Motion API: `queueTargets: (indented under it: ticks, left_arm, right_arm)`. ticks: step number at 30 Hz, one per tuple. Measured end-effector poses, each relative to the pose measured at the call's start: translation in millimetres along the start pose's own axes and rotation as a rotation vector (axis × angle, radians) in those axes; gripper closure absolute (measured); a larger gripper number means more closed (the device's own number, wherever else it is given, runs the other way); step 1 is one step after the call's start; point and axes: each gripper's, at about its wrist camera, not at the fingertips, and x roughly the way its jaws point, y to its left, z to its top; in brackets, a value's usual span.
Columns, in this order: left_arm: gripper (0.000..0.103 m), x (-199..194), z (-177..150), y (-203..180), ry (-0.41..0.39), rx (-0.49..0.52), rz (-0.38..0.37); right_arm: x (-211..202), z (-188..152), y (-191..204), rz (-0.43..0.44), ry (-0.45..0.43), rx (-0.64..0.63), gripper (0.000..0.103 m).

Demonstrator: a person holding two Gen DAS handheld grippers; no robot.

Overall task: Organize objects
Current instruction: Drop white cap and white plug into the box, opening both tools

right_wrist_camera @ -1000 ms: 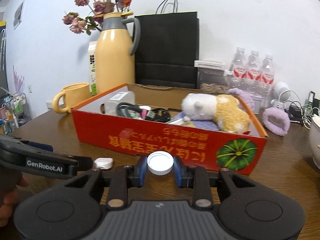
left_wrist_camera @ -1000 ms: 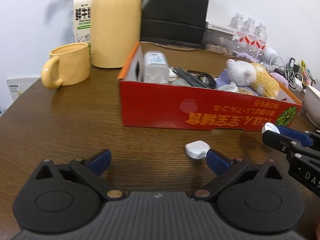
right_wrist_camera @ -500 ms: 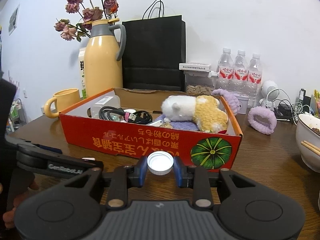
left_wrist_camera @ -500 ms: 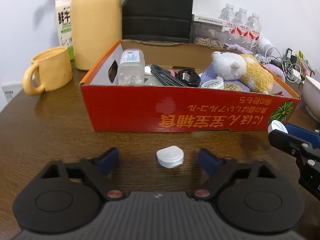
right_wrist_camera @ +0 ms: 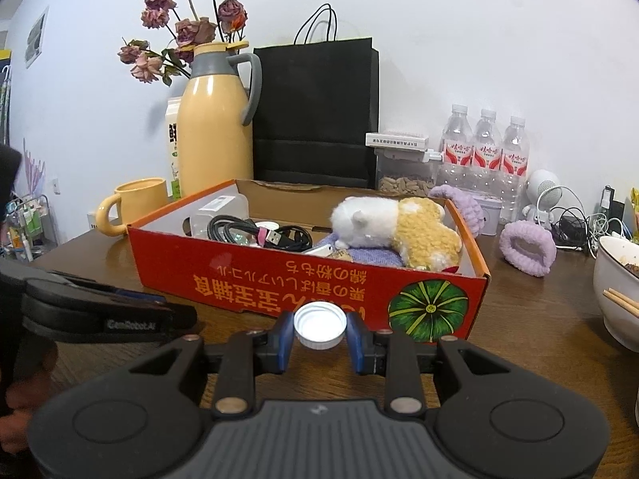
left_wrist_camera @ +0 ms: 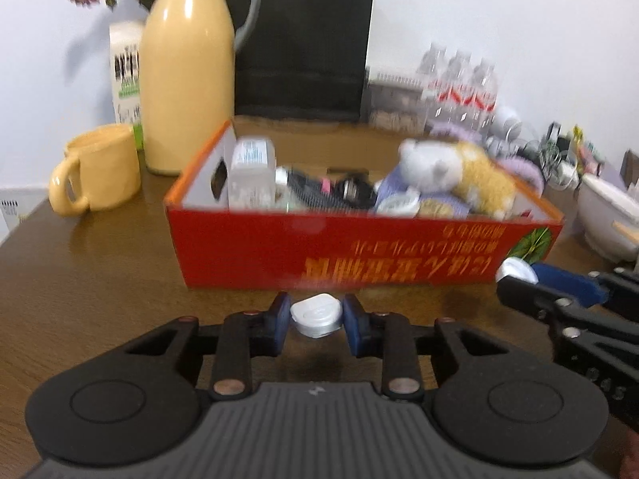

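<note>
Blue pads of the left hand-held gripper (left_wrist_camera: 315, 321) had just been closing and now sat against both sides of a small white rounded case (left_wrist_camera: 316, 315), which lay on the brown wooden table (left_wrist_camera: 100, 279) just in front of the red cardboard box (left_wrist_camera: 359, 251). Left view was motion-blurred, so whether the case was lifted off the table I couldn't tell.

Right hand-held gripper (right_wrist_camera: 319, 333) pinched a white bottle cap (right_wrist_camera: 320, 325) between its pads, open side up, held in front of the box's near wall by the green pumpkin print (right_wrist_camera: 429, 311). In the left view that gripper came in from the right edge with the cap at its tip.

Box contents: clear plastic container (right_wrist_camera: 217, 213) at the left end, black cables with a pink USB plug (right_wrist_camera: 259, 235) in the middle, white-and-yellow plush toy (right_wrist_camera: 395, 231) on a purple cloth at the right.

Behind the box: yellow mug (right_wrist_camera: 135, 203), yellow thermos jug (right_wrist_camera: 215, 135) with dried roses, black paper bag (right_wrist_camera: 315, 115), three water bottles (right_wrist_camera: 487, 147). Purple knitted loop (right_wrist_camera: 527, 247) and a white bowl with chopsticks (right_wrist_camera: 617, 283) sat right of the box.
</note>
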Motion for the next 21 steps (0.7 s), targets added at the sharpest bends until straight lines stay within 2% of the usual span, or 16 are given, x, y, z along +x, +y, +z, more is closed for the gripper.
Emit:
queueTargets:
  ticks: [5,11,15,21]
  left_arm:
    - [0.074,-22,27,-1,-0.118,-0.006,-0.033]
    - [0.074,-9,70,-4,-0.209,-0.015,-0.015]
    - [0.074,15,85,-1,-0.21,-0.03,-0.013]
    - [0.074,57,90,6,-0.147,-0.001,-0.024]
  right_arm:
    - [-2,18,4,0.002,-0.059,-0.013,0.076]
    - [17,52,11,-0.019,-0.117,-0.023,0.076]
    - [42,67,9,-0.041,-0.124,-0.013,0.076]
    - [81,66,-6,-0.078,-0.08,0.014,0.076]
